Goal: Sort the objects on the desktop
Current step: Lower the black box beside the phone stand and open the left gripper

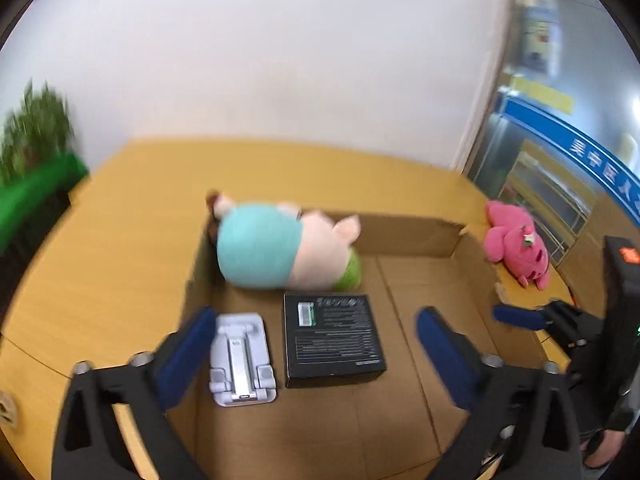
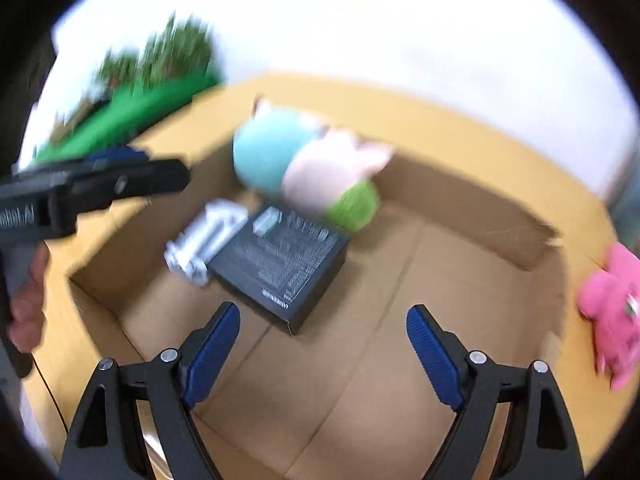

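Observation:
An open cardboard box (image 1: 404, 236) sits on the yellow wooden table (image 1: 120, 220). Inside lie a plush pig in a teal shirt (image 1: 260, 252), a black carton (image 1: 334, 336) and a white folding stand (image 1: 242, 356). My left gripper (image 1: 314, 314) hovers open above the stand and carton, holding nothing. My right gripper (image 2: 323, 310) is open and empty over the box's bare floor (image 2: 360, 360), near the black carton (image 2: 280, 260). The plush pig (image 2: 304, 160) and the stand (image 2: 204, 240) lie beyond it. A pink plush toy (image 1: 516, 248) rests on the table outside the box's right wall.
A green planter with foliage (image 1: 36, 168) stands at the table's far left, also blurred in the right wrist view (image 2: 132, 104). A white wall rises behind the table. The pink plush (image 2: 612, 304) lies right of the box. A hand (image 2: 28, 300) holds the left gripper's handle.

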